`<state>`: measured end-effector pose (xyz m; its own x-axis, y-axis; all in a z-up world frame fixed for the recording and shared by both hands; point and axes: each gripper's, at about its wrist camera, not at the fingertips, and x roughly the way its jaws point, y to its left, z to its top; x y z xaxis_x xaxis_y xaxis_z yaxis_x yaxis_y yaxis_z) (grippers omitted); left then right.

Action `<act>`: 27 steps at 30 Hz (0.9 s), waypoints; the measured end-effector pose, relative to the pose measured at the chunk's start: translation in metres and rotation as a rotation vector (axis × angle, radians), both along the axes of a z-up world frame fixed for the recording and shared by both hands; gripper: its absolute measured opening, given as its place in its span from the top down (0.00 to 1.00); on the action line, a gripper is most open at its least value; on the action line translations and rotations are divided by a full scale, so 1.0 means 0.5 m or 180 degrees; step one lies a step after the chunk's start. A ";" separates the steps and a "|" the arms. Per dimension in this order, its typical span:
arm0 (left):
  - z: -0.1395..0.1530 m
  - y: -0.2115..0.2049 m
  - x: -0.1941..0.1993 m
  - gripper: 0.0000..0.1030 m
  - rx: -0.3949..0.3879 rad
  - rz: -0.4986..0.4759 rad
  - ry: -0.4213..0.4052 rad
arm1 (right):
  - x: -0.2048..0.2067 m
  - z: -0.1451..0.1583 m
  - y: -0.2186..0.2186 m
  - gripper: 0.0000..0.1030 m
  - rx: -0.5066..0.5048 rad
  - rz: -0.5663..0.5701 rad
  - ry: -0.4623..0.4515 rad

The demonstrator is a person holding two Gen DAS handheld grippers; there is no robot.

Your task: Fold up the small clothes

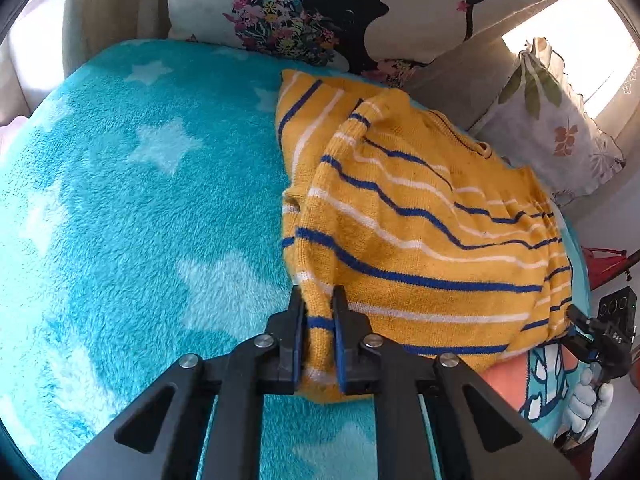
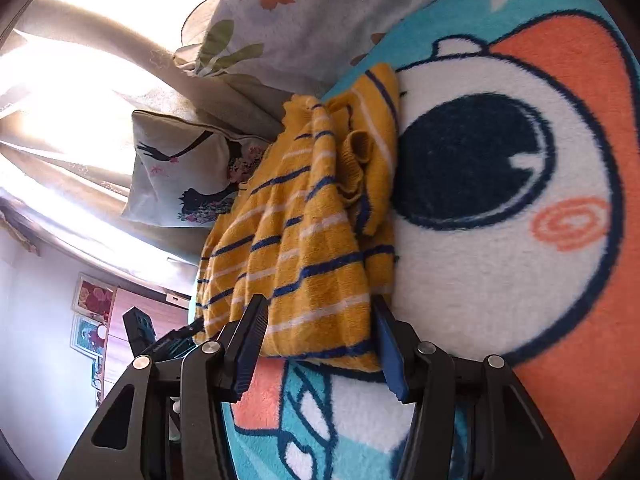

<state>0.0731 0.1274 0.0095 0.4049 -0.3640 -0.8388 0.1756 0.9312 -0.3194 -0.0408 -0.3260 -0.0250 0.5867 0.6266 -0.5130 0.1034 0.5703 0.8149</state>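
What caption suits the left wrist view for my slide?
Left gripper pinching the hem of a yellow striped sweater lying on a turquoise star blanket.

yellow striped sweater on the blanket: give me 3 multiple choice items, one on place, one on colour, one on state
1. Where does the yellow striped sweater lie?
A. on the fleece blanket
B. on a bare wooden floor
C. draped over a chair back

2. What colours are the sweater's stripes?
A. red and green
B. blue and white
C. black and pink

3. What is the left tool doing?
A. hanging open above the pillow
B. closed on nothing
C. pinching the sweater's near edge

Answers:
1 A, the knit rests on turquoise fleece with pale stars, in front of the printed pillow.
2 B, dark blue and thin white lines cross the yellow knit in both views.
3 C, a fold of yellow fabric sits clamped between its two narrow-set fingers; the right tool stands wider, straddling the hem without visibly pressing it.
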 end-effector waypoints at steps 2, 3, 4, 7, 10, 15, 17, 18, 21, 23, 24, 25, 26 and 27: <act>0.021 0.013 0.011 0.90 0.0037 0.0026 -0.0002 | 0.010 0.004 0.005 0.87 -0.0068 0.0089 0.0043; 0.032 0.021 0.015 0.90 0.0072 0.0054 -0.0034 | 0.007 0.012 -0.002 0.88 -0.0099 0.0074 0.0017; 0.040 0.030 0.020 0.93 0.0095 0.0087 -0.0044 | 0.003 0.021 -0.012 0.89 -0.0203 0.0037 0.0015; 0.031 0.044 0.028 0.93 0.0125 0.0129 0.0012 | -0.010 0.029 -0.048 0.90 -0.0416 -0.0106 0.0057; 0.004 0.033 0.024 0.90 0.0189 0.0121 0.0040 | -0.013 0.004 -0.060 0.90 -0.0509 -0.0136 0.0211; 0.021 0.072 -0.015 0.67 0.0062 0.0300 -0.0085 | -0.042 0.020 -0.083 0.84 -0.0451 -0.0333 0.0120; 0.035 0.097 -0.035 0.53 -0.0019 0.0399 -0.0163 | -0.057 0.036 -0.097 0.78 -0.0507 -0.0400 0.0042; 0.040 0.111 -0.041 0.45 -0.0098 0.0436 -0.0203 | -0.063 0.042 -0.105 0.65 -0.0498 -0.0433 0.0003; 0.049 0.129 -0.037 0.38 -0.0308 0.0460 -0.0243 | -0.062 0.049 -0.120 0.48 -0.0445 -0.0446 -0.0099; 0.049 0.125 -0.019 0.33 -0.0340 0.0496 -0.0257 | -0.043 0.051 -0.118 0.48 -0.0442 -0.0435 -0.0093; 0.047 0.119 -0.006 0.27 -0.0360 0.0483 -0.0281 | -0.027 0.049 -0.111 0.45 -0.0426 -0.0408 -0.0093; 0.044 0.110 0.009 0.24 -0.0390 0.0449 -0.0290 | -0.009 0.044 -0.105 0.39 -0.0418 -0.0355 -0.0080; 0.037 0.099 0.024 0.22 -0.0443 0.0408 -0.0276 | 0.010 0.036 -0.098 0.36 -0.0425 -0.0312 -0.0044; 0.027 0.089 0.041 0.22 -0.0501 0.0358 -0.0229 | 0.027 0.024 -0.095 0.35 -0.0421 -0.0298 0.0006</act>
